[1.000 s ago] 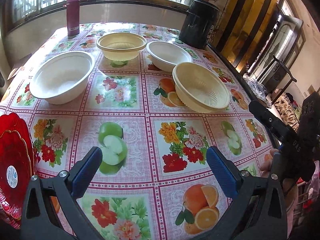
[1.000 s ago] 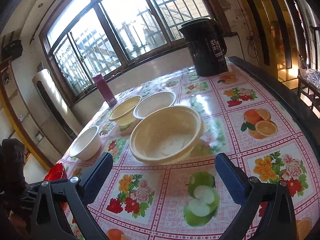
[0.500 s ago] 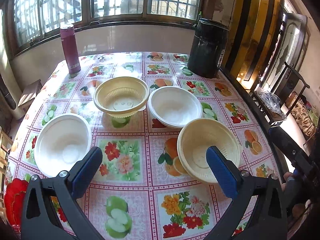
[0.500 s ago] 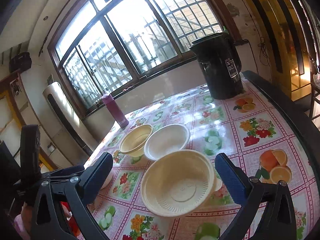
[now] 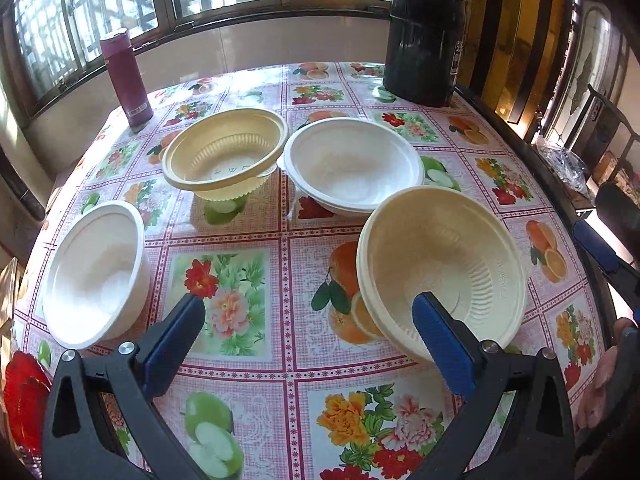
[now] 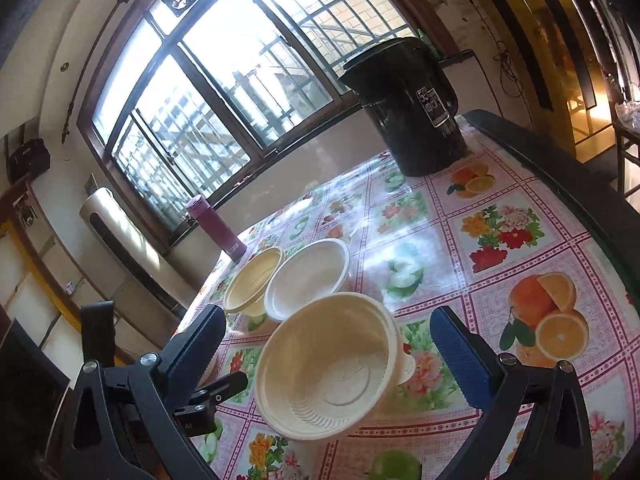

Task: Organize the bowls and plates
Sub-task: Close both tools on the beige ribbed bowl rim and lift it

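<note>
Both grippers have risen, fingers still apart and empty; the cream bowl point(image 5: 440, 268) looks light, best pinched at its rim.

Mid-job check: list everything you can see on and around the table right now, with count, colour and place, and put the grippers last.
White bowls: 2; one at the table's left edge, one mid-table at the back.
Yellow ribbed bowl: 1, back, left of the rear white bowl.
Cream ribbed bowl: 1, nearest, right of centre.
Red plates: a stack, count unclear, near-left corner.
Bottle: 1, maroon, far left by the window.
Kettle: 1, black, far right corner.
Tablecloth: 1, pink checks with fruit and flower prints.
Left gripper: 1, black with blue pads, open, holding nothing.
Right gripper: 1, same colours, open around nothing.
</note>
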Demonstrator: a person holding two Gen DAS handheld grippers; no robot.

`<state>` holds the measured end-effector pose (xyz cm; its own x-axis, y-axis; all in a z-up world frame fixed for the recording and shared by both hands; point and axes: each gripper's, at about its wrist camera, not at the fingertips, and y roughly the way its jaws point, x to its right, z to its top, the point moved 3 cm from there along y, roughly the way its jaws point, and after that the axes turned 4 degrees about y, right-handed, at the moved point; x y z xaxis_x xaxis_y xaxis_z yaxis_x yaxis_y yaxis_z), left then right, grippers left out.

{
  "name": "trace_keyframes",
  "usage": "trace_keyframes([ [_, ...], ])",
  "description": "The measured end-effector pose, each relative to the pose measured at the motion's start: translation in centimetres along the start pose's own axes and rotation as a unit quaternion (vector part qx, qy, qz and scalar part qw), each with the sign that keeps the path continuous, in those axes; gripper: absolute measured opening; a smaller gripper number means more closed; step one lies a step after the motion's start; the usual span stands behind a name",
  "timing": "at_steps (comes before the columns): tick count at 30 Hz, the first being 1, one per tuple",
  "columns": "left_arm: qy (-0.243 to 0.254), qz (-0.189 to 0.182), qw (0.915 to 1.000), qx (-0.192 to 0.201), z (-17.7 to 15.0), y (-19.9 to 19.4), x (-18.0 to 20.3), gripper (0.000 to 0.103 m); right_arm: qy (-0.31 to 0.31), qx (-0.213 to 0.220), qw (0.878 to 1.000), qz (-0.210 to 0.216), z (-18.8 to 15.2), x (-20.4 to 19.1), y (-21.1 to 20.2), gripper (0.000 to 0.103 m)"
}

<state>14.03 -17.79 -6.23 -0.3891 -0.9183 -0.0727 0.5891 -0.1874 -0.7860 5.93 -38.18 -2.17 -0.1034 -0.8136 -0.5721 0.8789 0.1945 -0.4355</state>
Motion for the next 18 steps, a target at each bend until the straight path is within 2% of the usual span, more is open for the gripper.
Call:
trace_keyframes([
  [5,0.009,0.021,0.9991,0.036,0.6,-1.0,0.7,0.103,-0.001,0.012,1.0,-0.016,0.2,0.2,-0.3,0.103],
  [9,0.017,0.039,0.9975,0.056,1.0,-1.3,0.8,0.103,-0.008,0.006,0.999,-0.035,0.1,0.2,0.2,0.103],
  [18,0.016,0.039,0.9974,0.059,1.6,-0.5,0.6,0.103,-0.012,-0.002,0.999,-0.044,-0.2,0.4,0.7,0.103],
])
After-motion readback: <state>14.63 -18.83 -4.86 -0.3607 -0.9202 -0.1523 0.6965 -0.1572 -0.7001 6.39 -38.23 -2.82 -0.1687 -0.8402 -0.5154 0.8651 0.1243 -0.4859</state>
